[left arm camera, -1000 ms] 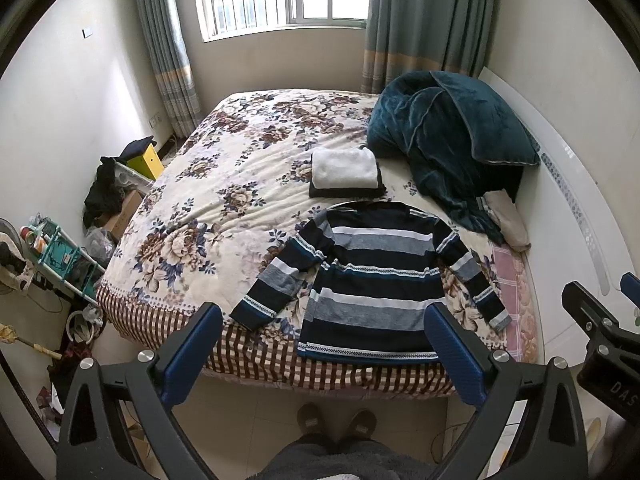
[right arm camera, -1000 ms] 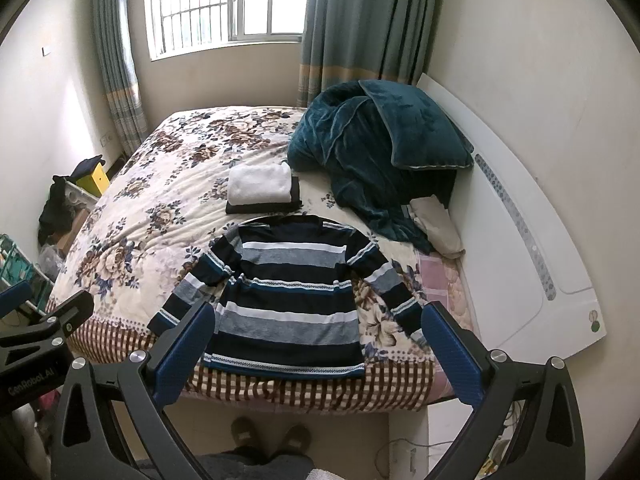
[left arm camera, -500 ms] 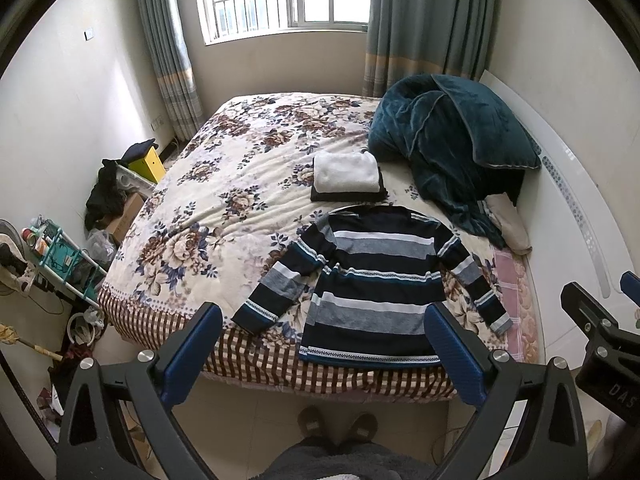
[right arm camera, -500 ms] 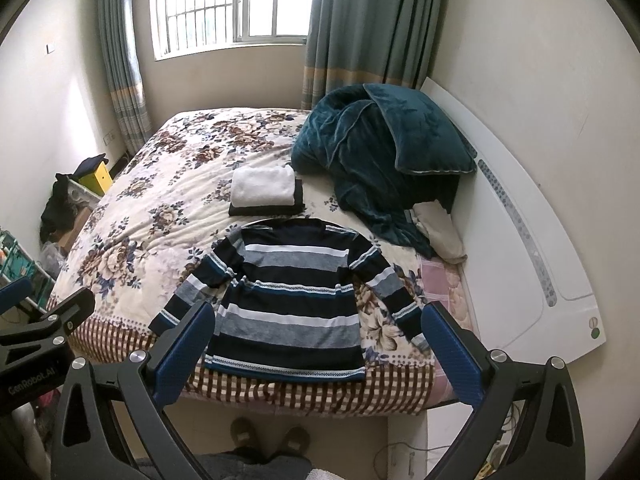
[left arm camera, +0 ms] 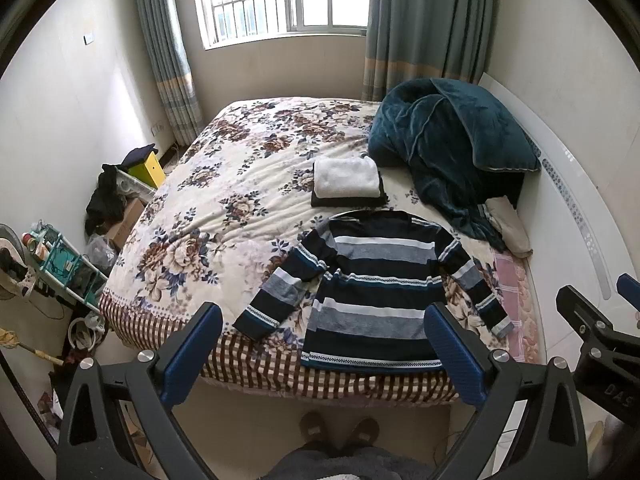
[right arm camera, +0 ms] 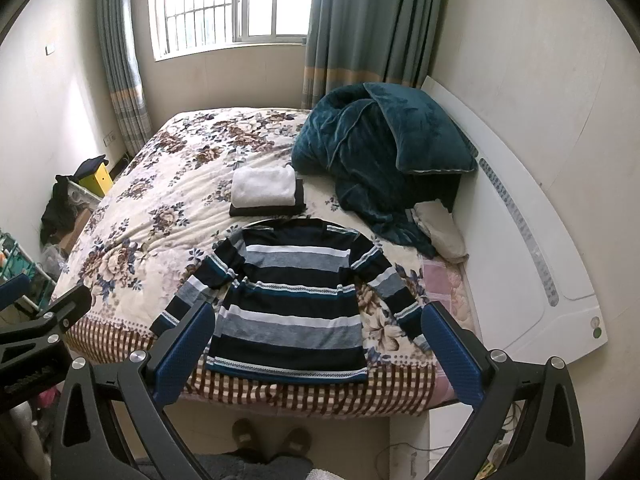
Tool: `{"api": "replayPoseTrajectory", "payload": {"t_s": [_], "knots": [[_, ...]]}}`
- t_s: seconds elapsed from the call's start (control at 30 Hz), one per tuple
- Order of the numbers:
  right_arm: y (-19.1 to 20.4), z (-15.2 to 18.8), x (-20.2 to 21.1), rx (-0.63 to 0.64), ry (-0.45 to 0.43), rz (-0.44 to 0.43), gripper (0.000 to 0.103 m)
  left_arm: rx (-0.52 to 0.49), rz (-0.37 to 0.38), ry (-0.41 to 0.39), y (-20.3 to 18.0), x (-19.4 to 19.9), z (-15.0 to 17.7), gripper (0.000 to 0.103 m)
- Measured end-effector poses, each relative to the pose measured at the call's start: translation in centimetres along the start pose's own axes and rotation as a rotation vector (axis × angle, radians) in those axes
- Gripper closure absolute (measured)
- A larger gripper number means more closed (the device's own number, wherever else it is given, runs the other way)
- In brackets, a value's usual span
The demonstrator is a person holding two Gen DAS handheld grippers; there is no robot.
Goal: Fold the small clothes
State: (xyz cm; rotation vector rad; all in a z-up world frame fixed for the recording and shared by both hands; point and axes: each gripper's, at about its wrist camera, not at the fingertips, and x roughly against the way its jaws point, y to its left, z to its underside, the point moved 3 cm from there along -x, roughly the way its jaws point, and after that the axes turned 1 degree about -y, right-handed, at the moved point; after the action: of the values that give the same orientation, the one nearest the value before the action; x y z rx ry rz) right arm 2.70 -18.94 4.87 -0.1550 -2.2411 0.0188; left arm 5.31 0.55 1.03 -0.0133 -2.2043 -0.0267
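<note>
A navy, grey and white striped sweater [left arm camera: 376,284] lies flat, sleeves spread, at the near edge of the flowered bed [left arm camera: 224,200]; it also shows in the right wrist view [right arm camera: 292,300]. Behind it sits a folded white cloth [left arm camera: 346,178] on a folded dark one, seen too in the right wrist view [right arm camera: 264,186]. My left gripper [left arm camera: 324,348] is open and empty, held above the floor short of the bed. My right gripper [right arm camera: 316,344] is open and empty, at the same distance, to the right of the left one.
A heap of teal blanket [left arm camera: 448,140] fills the bed's far right by the white headboard [left arm camera: 568,216]. Boxes, a rack and clutter [left arm camera: 68,256] stand on the floor at the left. The person's feet in slippers [left arm camera: 340,432] stand at the bed's foot.
Both grippers have tilted slightly, so the bed sits a little lower in both views. The sweater and the folded stack have not moved.
</note>
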Motion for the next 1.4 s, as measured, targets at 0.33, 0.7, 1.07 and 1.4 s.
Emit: {"api": "replayPoseTrajectory", "payload": {"t_s": [0.33, 0.7, 1.07, 1.4], "knots": [[0.0, 0.2, -0.2, -0.006, 0.000, 0.002, 0.000, -0.008, -0.001, -0.002, -0.3, -0.4, 0.5, 0.000], [-7.6, 3.2, -13.8, -0.367, 0.181, 0.132, 0.000, -0.142, -0.075, -0.008, -2.6, -15.9, 0.1, 0.000], [-28.3, 20.8, -37.3, -1.045, 0.468, 0.195, 0.000, -0.177, -0.157, 0.256, -9.8, -36.2, 2.1, 0.000], [-36.5, 35.4, -58.6, -1.563, 0.456, 0.145, 0.011, -0.154, -0.253, 0.543, -12.4, -54.5, 7.7, 0.000]]}}
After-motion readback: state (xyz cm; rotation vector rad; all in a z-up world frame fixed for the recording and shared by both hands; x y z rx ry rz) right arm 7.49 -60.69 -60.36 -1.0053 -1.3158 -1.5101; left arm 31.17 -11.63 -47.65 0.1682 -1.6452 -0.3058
